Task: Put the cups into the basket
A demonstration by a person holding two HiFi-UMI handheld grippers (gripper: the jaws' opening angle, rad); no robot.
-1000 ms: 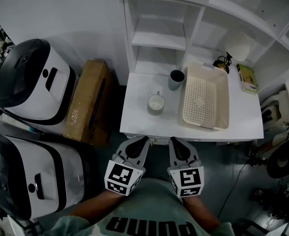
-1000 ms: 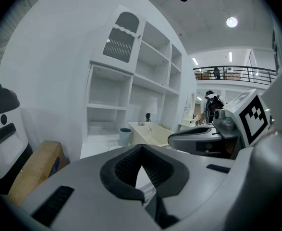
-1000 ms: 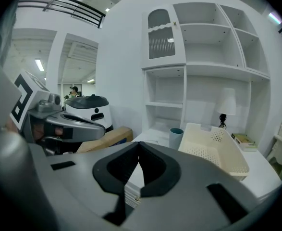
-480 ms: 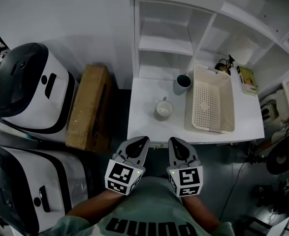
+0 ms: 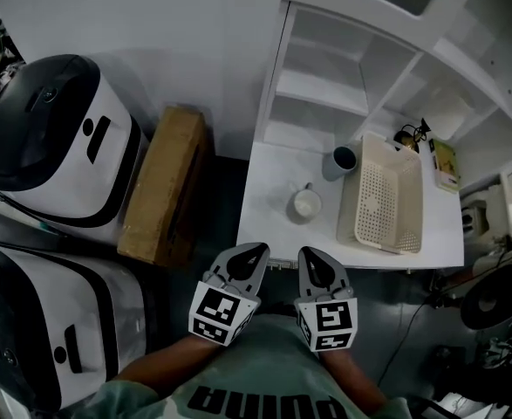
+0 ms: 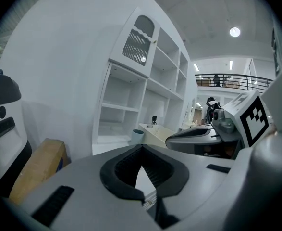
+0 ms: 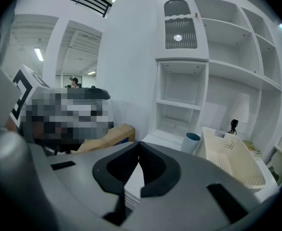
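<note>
Behind the basket, at its far corner, a small dark object is too small to identify. Just right of the basket lies a flat green-yellow item whose print cannot be read. Left of the basket, the dark cup shows only a dark inside, so its contents cannot be told. Well left of the basket, the lower black-and-white machine is cut by the left edge. In the right gripper view, the right gripper blocks the table left of the basket, hiding the white mug.
</note>
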